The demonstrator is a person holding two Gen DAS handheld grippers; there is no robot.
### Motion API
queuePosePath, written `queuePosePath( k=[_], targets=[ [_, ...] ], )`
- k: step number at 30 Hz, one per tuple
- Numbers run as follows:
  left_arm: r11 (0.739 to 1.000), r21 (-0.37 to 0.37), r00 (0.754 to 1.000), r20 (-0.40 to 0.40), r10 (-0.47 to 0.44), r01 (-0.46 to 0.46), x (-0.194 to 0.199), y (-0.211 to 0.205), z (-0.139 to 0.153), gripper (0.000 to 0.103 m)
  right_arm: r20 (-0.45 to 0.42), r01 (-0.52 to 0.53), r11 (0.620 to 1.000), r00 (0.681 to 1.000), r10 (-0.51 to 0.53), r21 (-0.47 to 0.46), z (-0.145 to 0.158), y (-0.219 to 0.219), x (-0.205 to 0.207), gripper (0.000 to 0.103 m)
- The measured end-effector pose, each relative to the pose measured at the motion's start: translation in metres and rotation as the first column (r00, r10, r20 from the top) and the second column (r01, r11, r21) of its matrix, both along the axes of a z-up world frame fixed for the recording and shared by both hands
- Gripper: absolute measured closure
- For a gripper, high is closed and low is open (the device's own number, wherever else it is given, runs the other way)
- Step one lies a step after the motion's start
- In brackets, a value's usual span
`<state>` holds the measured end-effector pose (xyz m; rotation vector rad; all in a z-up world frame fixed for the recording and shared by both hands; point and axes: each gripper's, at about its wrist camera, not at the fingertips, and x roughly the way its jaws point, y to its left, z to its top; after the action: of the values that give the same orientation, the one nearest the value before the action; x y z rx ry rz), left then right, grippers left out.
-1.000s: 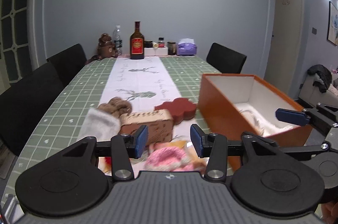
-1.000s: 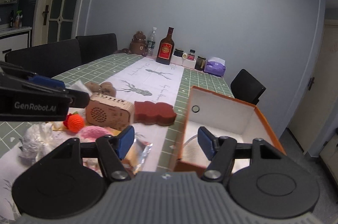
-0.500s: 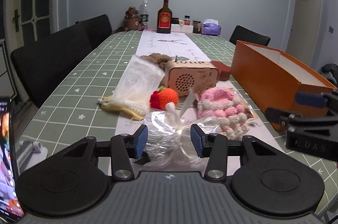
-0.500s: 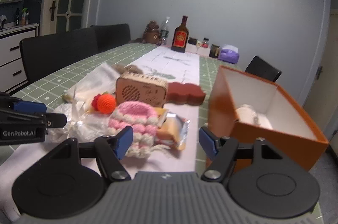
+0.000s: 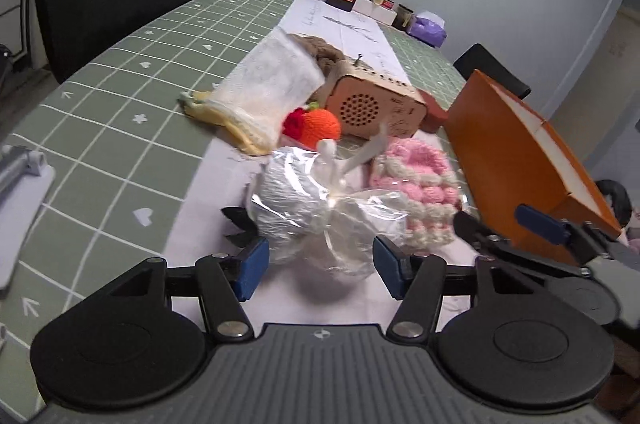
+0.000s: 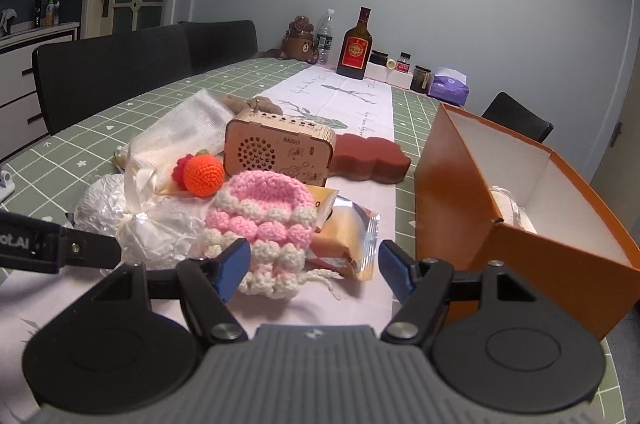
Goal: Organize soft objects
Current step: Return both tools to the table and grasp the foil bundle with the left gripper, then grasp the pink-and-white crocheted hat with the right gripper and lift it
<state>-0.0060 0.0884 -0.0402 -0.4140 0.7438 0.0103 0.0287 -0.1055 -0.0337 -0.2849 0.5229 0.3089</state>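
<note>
Left tool [image 5: 320, 266]: jaws apart, just widened, astride clear-wrapped bundle [image 5: 316, 208], pads not pressing. Right tool [image 6: 314, 270]: jaws apart before pink crochet pouch [image 6: 260, 220].

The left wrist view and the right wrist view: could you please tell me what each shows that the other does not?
Only the left wrist view shows the white pad at the table's left edge. Only the right wrist view shows the orange cardboard box's white interior and the foil snack packet. Both show the pink crocheted pouch, orange crocheted ball, wooden radio and clear-wrapped white bundle.
</note>
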Motion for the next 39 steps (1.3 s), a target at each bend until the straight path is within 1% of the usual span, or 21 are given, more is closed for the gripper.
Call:
queuePosePath(
  k=[2,5,7,10,12,14,15,16,17,18,19,20,21,23,25,27,29,32,35,38,39],
  targets=[
    [0.999,-0.035,1.0,-0.012,-0.01,0.01,0.004,0.0,0.0,0.033,0.0,-0.006,1.0,1.0,0.006,-0.018,-0.004,0.003,0.003,0.033],
    [0.996,-0.089,0.999,-0.039,0.003,-0.006,0.01,0.006,-0.003,0.032,-0.01,-0.036,0.999,0.999,0.035,-0.028,-0.009,0.008,0.007,0.033],
    [0.996,-0.089,0.999,-0.048,0.018,-0.022,0.011,0.007,-0.003,0.032,-0.016,-0.056,0.998,0.998,0.055,-0.036,-0.013,0.014,0.009,0.032],
    [0.996,-0.068,0.997,-0.062,0.046,-0.05,0.009,0.012,0.0,0.032,0.01,-0.066,0.996,0.998,0.066,-0.053,-0.014,0.021,0.011,0.031],
    [0.996,-0.088,0.997,-0.074,0.025,-0.032,0.009,0.013,0.003,0.033,0.034,-0.056,0.996,0.998,0.058,-0.067,-0.014,0.023,0.014,0.031],
    [0.993,-0.121,0.997,-0.078,-0.018,0.009,0.009,0.01,0.005,0.033,0.032,-0.057,0.996,0.998,0.06,-0.073,-0.016,0.024,0.019,0.029],
    [0.991,-0.129,0.997,-0.075,-0.031,0.022,0.01,0.008,0.005,0.036,0.025,-0.066,0.995,0.997,0.068,-0.068,-0.017,0.025,0.021,0.027],
    [0.993,-0.117,0.997,-0.078,-0.029,0.02,0.012,0.006,0.005,0.038,0.02,-0.074,0.995,0.997,0.075,-0.065,-0.018,0.026,0.022,0.026],
    [0.994,-0.11,0.996,-0.082,-0.023,0.014,0.015,0.005,0.005,0.038,0.017,-0.078,0.995,0.997,0.079,-0.064,-0.019,0.027,0.022,0.026],
    [0.993,-0.118,0.996,-0.087,-0.014,0.003,0.017,0.006,0.004,0.038,0.013,-0.083,0.995,0.996,0.084,-0.059,-0.02,0.027,0.022,0.025],
    [0.991,-0.133,0.995,-0.097,-0.003,-0.01,0.019,0.009,0.003,0.037,0.007,-0.092,0.994,0.996,0.093,-0.05,-0.02,0.027,0.021,0.023],
    [0.987,-0.159,0.995,-0.103,0.004,-0.021,0.021,0.014,0.001,0.034,0.001,-0.106,0.994,0.994,0.106,-0.038,-0.02,0.026,0.021,0.017],
    [0.982,-0.188,0.994,-0.107,0.009,-0.029,0.024,0.018,0.0,0.029,-0.006,-0.122,0.992,0.992,0.122,-0.027,-0.021,0.027,0.019,0.015],
    [0.976,-0.212,0.992,-0.121,0.029,-0.054,0.027,0.022,-0.001,0.027,-0.018,-0.149,0.989,0.989,0.149,-0.006,-0.022,0.029,0.016,0.014],
    [0.97,-0.229,0.99,-0.127,0.059,-0.088,0.03,0.024,-0.002,0.019,-0.027,-0.159,0.987,0.987,0.16,0.007,-0.024,0.031,0.014,0.014],
    [0.959,-0.253,0.986,-0.137,0.093,-0.126,0.034,0.027,-0.004,0.018,-0.051,-0.174,0.984,0.983,0.176,0.038,-0.025,0.032,0.014,0.014],
    [0.957,-0.246,0.981,-0.153,0.118,-0.153,0.041,0.028,-0.004,0.017,-0.068,-0.187,0.98,0.979,0.191,0.065,-0.025,0.034,0.012,0.014],
    [0.958,-0.225,0.976,-0.169,0.139,-0.175,0.049,0.025,-0.005,0.017,-0.066,-0.193,0.979,0.978,0.197,0.068,-0.024,0.035,0.01,0.014],
    [0.96,-0.208,0.97,-0.194,0.147,-0.188,0.059,0.021,-0.012,0.016,-0.073,-0.191,0.978,0.978,0.197,0.081,-0.024,0.033,0.01,0.014],
    [0.958,-0.208,0.962,-0.228,0.148,-0.197,0.069,0.019,-0.02,0.016,-0.076,-0.188,0.979,0.978,0.194,0.082,-0.024,0.032,0.011,0.014],
    [0.96,-0.204,0.966,-0.211,0.151,-0.194,0.069,0.018,-0.021,0.016,-0.076,-0.188,0.979,0.978,0.194,0.082,-0.024,0.031,0.011,0.014]
  ],
)
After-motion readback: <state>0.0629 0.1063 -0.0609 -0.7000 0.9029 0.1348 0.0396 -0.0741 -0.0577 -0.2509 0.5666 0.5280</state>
